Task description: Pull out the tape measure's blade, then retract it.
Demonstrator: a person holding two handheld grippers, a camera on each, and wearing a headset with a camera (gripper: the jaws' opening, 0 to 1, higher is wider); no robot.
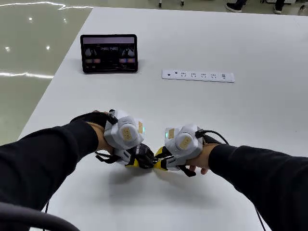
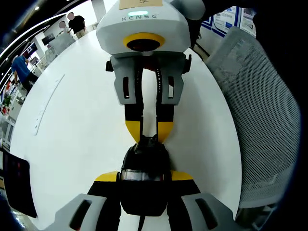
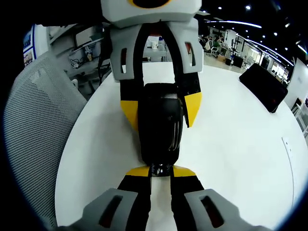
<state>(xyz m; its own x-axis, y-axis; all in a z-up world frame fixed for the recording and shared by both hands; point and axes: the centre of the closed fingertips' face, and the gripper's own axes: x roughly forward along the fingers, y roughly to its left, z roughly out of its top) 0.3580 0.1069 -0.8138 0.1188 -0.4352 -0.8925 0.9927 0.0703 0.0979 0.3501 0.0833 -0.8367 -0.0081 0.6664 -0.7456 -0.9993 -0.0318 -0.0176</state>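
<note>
Tape measure (image 2: pixel 144 190) gripped at both ends, low over the tabletop (image 1: pixel 231 125), right in front of the person. Left claw (image 2: pixel 145 177) closed across the black case, yellow tips pressed on either flank. Outward from there, past the case's nose: right claw (image 2: pixel 149 131) facing it head-on, tips pinched together on what looks like the blade's end hook (image 3: pixel 158 168), right at the mouth of the case. In the right gripper view, same line read the other way: own tips shut on the small metal tab, case just beyond, left claw straddling it from the far side.

No length of blade visible between the claws; judged not yet drawn out. Long axis of the blade: straight from one claw to the other, roughly left to right across the person in the head view, about level with the tabletop. Pull therefore best taken along that line, right claw away to the person's right, left claw holding the case square so the blade leaves the mouth without kinking. Risk, as a guess: hook slipping from so small a pinch, or blade snapping back on release.
</note>
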